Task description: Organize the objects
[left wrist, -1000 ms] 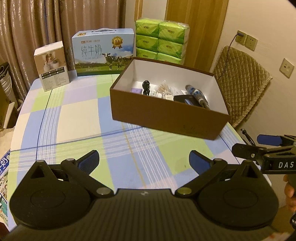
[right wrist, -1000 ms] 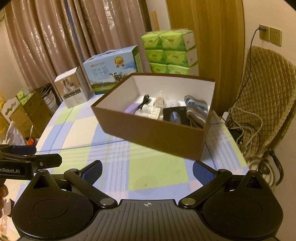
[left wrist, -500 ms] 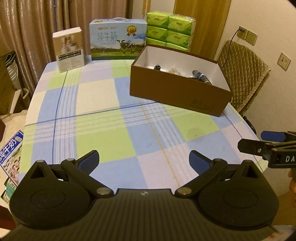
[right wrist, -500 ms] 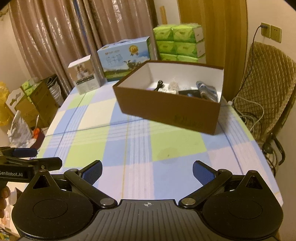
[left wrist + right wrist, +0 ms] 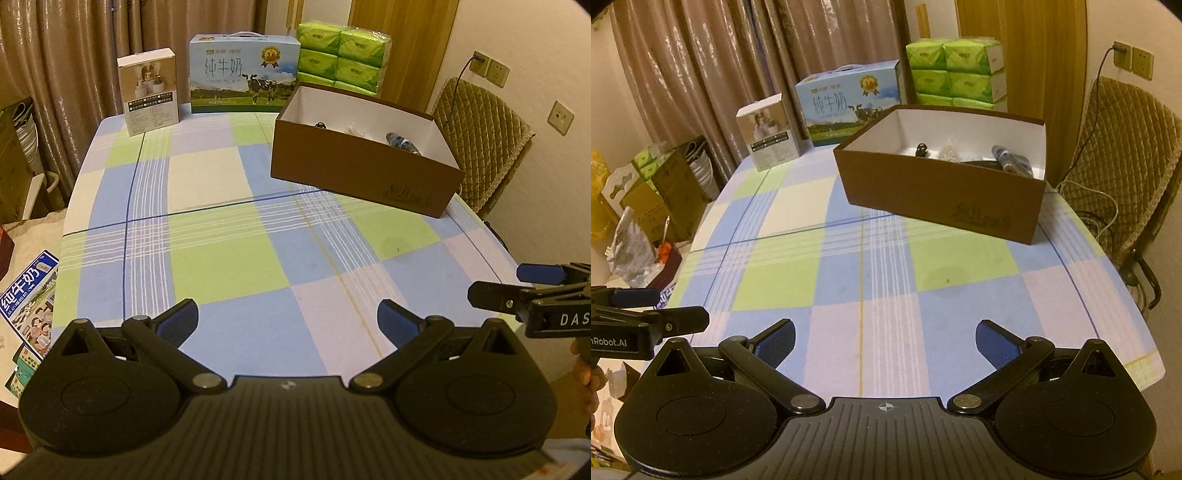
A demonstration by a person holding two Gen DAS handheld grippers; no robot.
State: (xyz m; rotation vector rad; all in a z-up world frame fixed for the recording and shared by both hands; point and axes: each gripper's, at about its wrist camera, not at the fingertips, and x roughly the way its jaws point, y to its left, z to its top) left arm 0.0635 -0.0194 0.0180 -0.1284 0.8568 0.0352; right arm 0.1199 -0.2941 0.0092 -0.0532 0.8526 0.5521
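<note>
A brown cardboard box with a white inside stands on the far right of the checked tablecloth. Small items lie in it: a black cable, a blue patterned bottle and a pale bundle; most of its floor is hidden by the near wall. My left gripper hangs open over the table's near edge, holding nothing. My right gripper is open and empty too, level with the left one and to its right.
At the table's back stand a small white carton, a blue milk case and stacked green tissue packs. A quilted chair is at the right, cardboard boxes and bags on the floor at the left.
Both grippers have pulled back and away from the brown box toward the near table edge, so the box looks smaller and farther. Both stayed open and empty.
</note>
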